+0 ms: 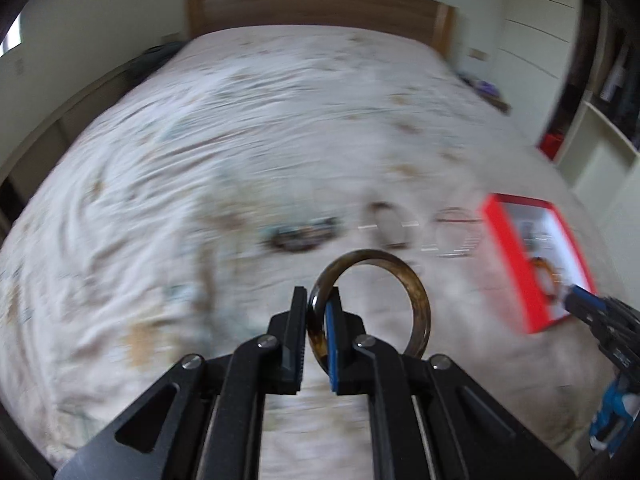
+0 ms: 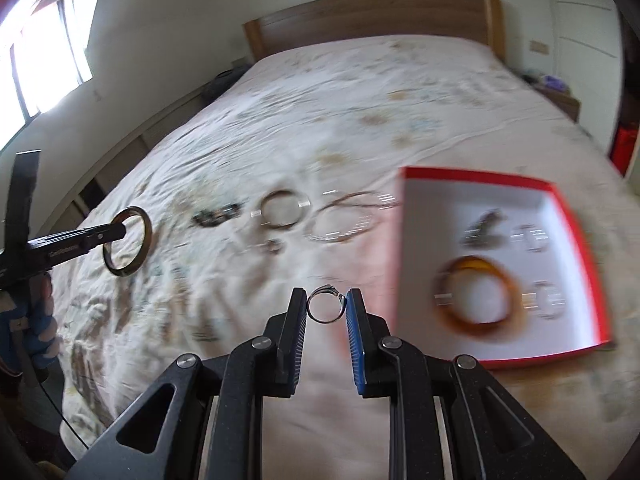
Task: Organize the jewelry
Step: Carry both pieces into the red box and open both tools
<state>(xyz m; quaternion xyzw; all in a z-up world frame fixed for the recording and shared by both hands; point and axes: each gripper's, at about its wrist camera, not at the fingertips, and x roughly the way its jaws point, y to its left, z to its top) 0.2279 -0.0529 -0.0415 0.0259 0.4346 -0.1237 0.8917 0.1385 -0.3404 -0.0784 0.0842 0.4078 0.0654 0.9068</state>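
On the left, above the bedspread (image 2: 280,128), left gripper (image 1: 319,300) closed tight on the rim of a dark brown bangle (image 1: 416,300), jaws nearly together, only the thickness of the band between them. Bangle held clear of the cloth, standing roughly upright, most of its loop sticking out to the right of the fingers. Same gripper (image 2: 120,232) and bangle (image 2: 127,242) seen from the side in the right wrist view, far left, over the bed's left part.

Further right, lying on the bedspread in a loose row: a dark beaded bracelet (image 2: 216,216), a round bracelet (image 2: 282,210), a thin wire hoop (image 2: 348,218), and just in front of them a small dark piece (image 2: 274,246), too blurred to name. Whole background smeared by motion in both views.

At the middle of the right wrist view, right gripper (image 2: 326,308) closed on a small silver ring (image 2: 326,307), jaws partly open, just the ring's width apart, one pad on each side of the band. Ring held upright above the cloth, its ornament at the top.

To the right, resting on the bedspread, a red box (image 2: 600,280) with a white inside, near the right gripper. Inside it: an amber bangle (image 2: 478,300) at the front left, a dark blurred piece (image 2: 482,228) behind it, and two pale round pieces (image 2: 530,238) (image 2: 546,300) along the right side. Same box (image 1: 504,264) at the right edge of the left wrist view, with the right gripper (image 1: 576,296) at its near corner.
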